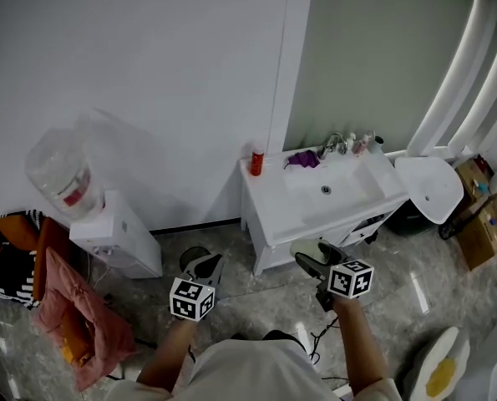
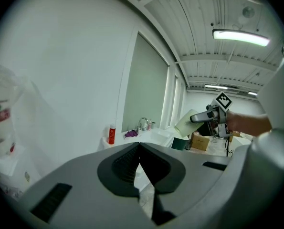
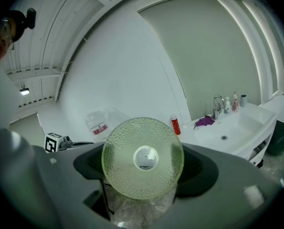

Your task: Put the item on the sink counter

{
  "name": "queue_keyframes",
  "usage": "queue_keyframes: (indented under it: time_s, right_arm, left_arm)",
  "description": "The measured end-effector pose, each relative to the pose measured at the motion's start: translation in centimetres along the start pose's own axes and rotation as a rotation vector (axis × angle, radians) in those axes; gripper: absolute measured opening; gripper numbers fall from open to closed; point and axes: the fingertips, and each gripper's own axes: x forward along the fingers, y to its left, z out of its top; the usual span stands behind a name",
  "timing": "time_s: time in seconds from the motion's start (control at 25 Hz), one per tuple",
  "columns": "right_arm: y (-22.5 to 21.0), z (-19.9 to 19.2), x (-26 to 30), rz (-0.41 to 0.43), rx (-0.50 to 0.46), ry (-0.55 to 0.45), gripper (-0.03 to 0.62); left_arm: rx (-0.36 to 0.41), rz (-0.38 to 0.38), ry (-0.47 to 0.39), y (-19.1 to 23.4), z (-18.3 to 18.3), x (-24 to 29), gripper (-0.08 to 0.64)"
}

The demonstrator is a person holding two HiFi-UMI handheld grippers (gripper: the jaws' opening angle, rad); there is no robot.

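My right gripper (image 1: 311, 256) is shut on a pale green textured glass cup (image 3: 142, 157), whose round base faces the camera in the right gripper view; the same cup (image 1: 306, 250) shows in the head view just in front of the white sink counter (image 1: 269, 197). It also appears as a pale cup (image 2: 186, 124) in the left gripper view. My left gripper (image 1: 206, 266) hangs over the floor left of the counter, its jaws shut with nothing between them. The basin (image 1: 336, 184) has a tap (image 1: 335, 143) behind it.
On the counter stand a red bottle (image 1: 256, 162), a purple cloth (image 1: 304, 159) and small bottles (image 1: 363, 144). A water dispenser (image 1: 114, 241) with a clear jug (image 1: 60, 170) stands at left, a pink garment (image 1: 77, 317) beside it. Cardboard boxes (image 1: 480, 220) lie at right.
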Motion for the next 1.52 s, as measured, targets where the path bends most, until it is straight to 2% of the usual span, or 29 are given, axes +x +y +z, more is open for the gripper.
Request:
queue_keyframes:
  time_s: [0.36,0.68,1.52]
  right_arm:
    - [0.4,0.1,0.1,-0.037,0.014,-0.022,0.417]
    - [-1.2,0.6,2.1,-0.022,0.018,-0.012,0.417]
    - [-14.9,6.7,11.4,0.061,0.022,0.089,0.417]
  left_arm:
    - [0.005,-0.038,0.002,0.6,0.0,0.3,0.008]
    - [0.002,-0.028,0.015,1.0,0.3,2.8,0.008]
    - [-0.014,0.028,0.081,2.2,5.1,19.6,0.008]
